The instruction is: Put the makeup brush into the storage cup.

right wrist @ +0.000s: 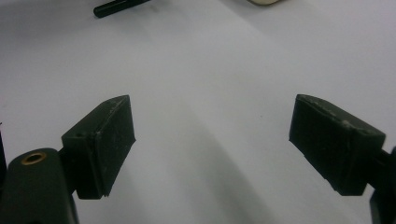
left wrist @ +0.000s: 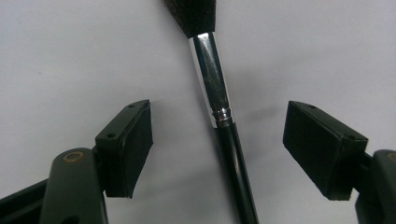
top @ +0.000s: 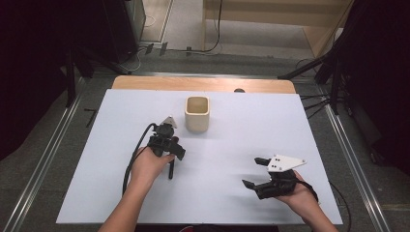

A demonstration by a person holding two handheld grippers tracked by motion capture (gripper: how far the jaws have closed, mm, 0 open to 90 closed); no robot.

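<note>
Left gripper [left wrist: 219, 140]: jaws spread wide, nothing clamped; in the left gripper view the brush passes between them with a clear gap to each pad; in the high view this gripper [top: 170, 166] points down at the table, left of centre

Brush [left wrist: 219, 107]: lies flat on the white surface; dark bristles at the top edge of the left gripper view, then a shiny silver ferrule, then a glossy black handle running down between the jaws; touched by neither pad; in the high view its handle [top: 170, 170] shows as a short dark stick just under the left gripper

Right gripper [right wrist: 212, 144]: jaws stand wide apart, holding nothing; bare white surface between them; in the high view it [top: 252, 172] lies low near the front right of the table, jaws pointing left, well apart from the brush

Cup [top: 197, 114]: cream, squarish with rounded corners, upright and open at the top; stands toward the far middle of the table, just beyond and to the right of the left gripper; not touched by either gripper

Table [top: 270, 125]: covered by a white sheet, a wooden strip showing along the far edge

Hands: left hand [top: 149, 165] wrapped around its gripper, a black cable looping off to its left; right hand [top: 297, 193] resting near the front edge
</note>
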